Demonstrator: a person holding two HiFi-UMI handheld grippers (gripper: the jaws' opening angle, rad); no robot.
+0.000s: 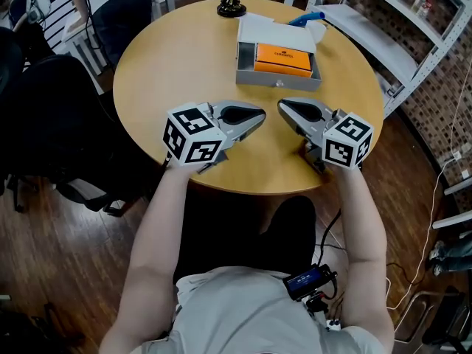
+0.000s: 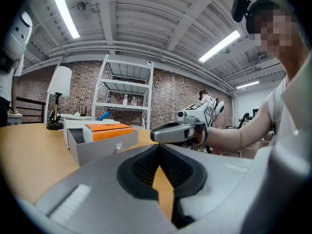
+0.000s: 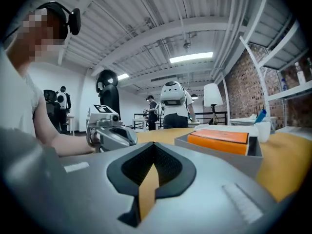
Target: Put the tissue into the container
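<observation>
Both grippers are hovering low over the near edge of the tabletop (image 1: 169, 65). The left gripper (image 1: 256, 116) and right gripper (image 1: 285, 108) are pointing tip to tip, close but apart. Each one's own view is showing the pads pressed together at the tips with nothing between them, only bare wood behind. Both are closed and empty.

Past centre, toward the far edge, the grey container (image 1: 276, 80) is sitting open-topped with a small knob on its front wall. The orange tissue pack (image 1: 283, 59) is lying flat inside it, pushed to the right side and leaving an empty strip on the left. Judging from that, the tissue is already where the task wants it.

Handling, my read:
- The pack is looking light and soft-bodied, so it is likely crushing under a hard pinch.
- The smooth orange face is probably slippery.
- The best grip is across the short width, on the long edges, coming from above with the jaws opened wide first.
- The left-hand strip is giving one jaw room. The right wall is sitting tight against the pack.

Just behind the container a white box (image 1: 267, 29) is lying open, with a blue object (image 1: 305, 18) beside it. A black lamp base (image 1: 231, 8) is standing at the far edge.
</observation>
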